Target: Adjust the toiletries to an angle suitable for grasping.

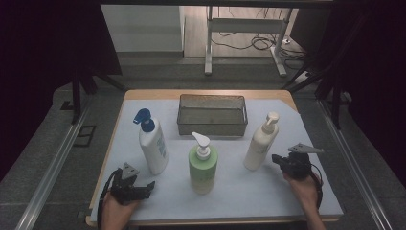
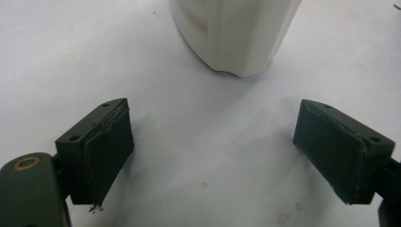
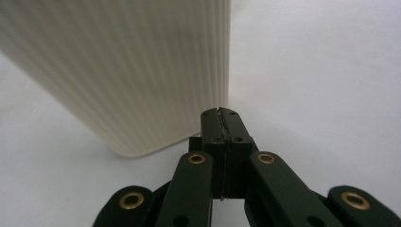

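My right tool (image 3: 222, 113) is pressed together, nothing in it, tip just beside the base of the cream bottle (image 1: 261, 142). My left tool (image 2: 213, 151) is spread apart, empty, facing the white bottle (image 1: 153, 143) just ahead. The green bottle (image 1: 203, 165) stands between those two on the tabletop (image 1: 230, 191), and the wire basket (image 1: 212, 115) sits behind it.

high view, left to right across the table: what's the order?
left gripper → blue-pump bottle → green bottle → cream bottle → right gripper. The mesh basket sits behind them, spanning the middle, so it is left out of the order.
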The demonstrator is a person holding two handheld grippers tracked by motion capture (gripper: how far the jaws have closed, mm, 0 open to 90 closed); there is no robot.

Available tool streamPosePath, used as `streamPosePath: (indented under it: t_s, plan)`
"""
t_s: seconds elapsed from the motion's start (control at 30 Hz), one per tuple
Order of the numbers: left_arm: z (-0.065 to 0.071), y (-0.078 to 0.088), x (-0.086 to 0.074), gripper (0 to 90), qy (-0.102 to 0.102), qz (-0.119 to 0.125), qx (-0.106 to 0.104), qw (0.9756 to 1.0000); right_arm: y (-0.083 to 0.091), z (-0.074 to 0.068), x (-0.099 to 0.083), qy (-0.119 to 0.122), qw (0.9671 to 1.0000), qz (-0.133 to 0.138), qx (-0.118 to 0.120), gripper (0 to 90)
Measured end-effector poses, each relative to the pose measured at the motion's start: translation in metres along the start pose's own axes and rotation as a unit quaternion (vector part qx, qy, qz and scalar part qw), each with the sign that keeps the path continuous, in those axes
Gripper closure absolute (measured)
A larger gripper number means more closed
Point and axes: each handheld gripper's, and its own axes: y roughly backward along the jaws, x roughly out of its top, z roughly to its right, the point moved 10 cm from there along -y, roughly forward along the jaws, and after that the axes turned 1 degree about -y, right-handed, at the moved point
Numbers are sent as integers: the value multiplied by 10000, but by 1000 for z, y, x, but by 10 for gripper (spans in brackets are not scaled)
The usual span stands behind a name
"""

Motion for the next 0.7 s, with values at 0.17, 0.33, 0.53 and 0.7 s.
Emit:
streamPosePath:
  t_s: [0.17,0.33,0.53,0.7]
  plan:
    - [0,0,0,123,0,1,0,10000,-7,3,4,-71,10000,20,-3,896]
    - [0,0,0,123,-1,2,1,10000,-14,3,7,-67,10000,10,-2,895]
    - [0,0,0,123,0,2,1,10000,-18,3,9,-24,10000,16,-73,895]
    - [0,0,0,123,0,1,0,10000,-23,5,10,-73,9999,24,-83,895]
